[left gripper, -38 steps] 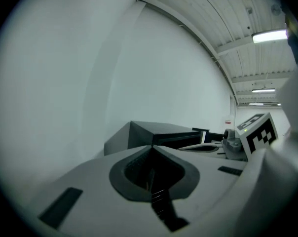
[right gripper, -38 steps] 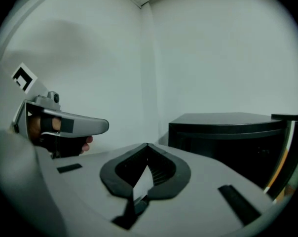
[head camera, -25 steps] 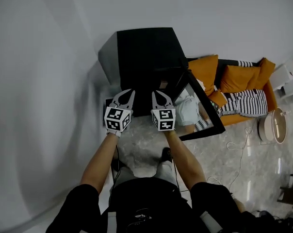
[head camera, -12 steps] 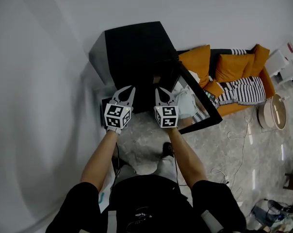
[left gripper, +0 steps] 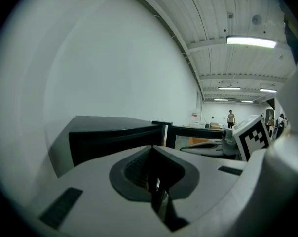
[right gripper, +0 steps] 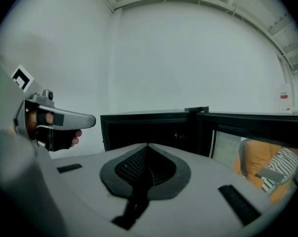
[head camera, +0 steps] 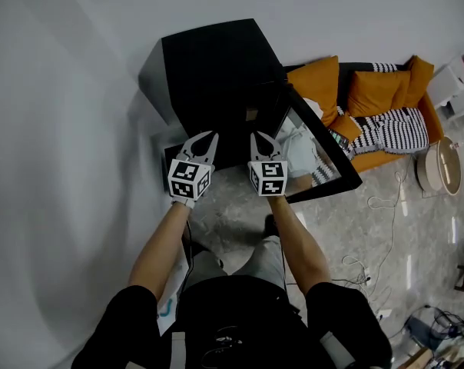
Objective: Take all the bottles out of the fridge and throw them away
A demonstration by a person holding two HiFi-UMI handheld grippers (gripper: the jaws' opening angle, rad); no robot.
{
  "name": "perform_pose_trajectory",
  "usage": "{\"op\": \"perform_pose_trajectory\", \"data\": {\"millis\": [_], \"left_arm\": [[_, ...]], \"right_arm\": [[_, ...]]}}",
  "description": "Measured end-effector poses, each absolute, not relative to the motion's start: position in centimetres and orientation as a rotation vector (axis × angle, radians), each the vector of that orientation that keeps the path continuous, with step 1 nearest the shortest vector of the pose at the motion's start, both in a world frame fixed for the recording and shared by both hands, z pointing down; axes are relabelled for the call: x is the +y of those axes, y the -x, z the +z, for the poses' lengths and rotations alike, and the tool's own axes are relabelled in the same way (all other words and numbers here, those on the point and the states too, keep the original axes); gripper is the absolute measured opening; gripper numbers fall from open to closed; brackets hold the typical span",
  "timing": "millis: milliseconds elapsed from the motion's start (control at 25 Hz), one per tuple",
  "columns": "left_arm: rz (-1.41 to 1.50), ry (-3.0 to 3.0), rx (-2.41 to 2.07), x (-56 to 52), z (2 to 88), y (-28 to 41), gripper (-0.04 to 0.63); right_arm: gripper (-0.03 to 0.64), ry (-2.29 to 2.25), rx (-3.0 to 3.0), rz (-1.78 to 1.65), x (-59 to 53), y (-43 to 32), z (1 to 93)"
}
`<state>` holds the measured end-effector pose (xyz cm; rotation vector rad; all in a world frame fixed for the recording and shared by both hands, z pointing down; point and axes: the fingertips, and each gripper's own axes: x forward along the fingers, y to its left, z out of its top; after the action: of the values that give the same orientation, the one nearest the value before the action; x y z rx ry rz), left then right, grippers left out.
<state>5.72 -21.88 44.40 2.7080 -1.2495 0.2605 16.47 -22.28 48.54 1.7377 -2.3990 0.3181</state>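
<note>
Pale hall, orange sofa against the wall

A plain white wall [head camera: 78, 91] meets a grey marbled floor [head camera: 240, 221]. An orange-cushioned sofa [head camera: 382, 91] carries a black-and-white striped throw [head camera: 397, 133], pale cables [head camera: 382, 204] trail over the floor nearby, and strip lights [left gripper: 251, 42] glow on a ribbed white ceiling [left gripper: 208, 19].
</note>
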Motion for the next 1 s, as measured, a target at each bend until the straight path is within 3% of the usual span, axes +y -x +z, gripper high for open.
{"op": "perform_pose_trajectory", "data": {"millis": [800,1000], "left_arm": [[0.231,-2.786,-1.169,-23.5,58.7,-6.8,0.000],[0.228,-2.792,-1.221,-24.9,60.1,-5.8,0.000]], "right_arm": [[0.009,-1.872,-2.341,0.282,-25.5,-17.7,64.1],[0.199,-1.903,-2.290,0.332,-31.5,-18.4,67.4]]}}
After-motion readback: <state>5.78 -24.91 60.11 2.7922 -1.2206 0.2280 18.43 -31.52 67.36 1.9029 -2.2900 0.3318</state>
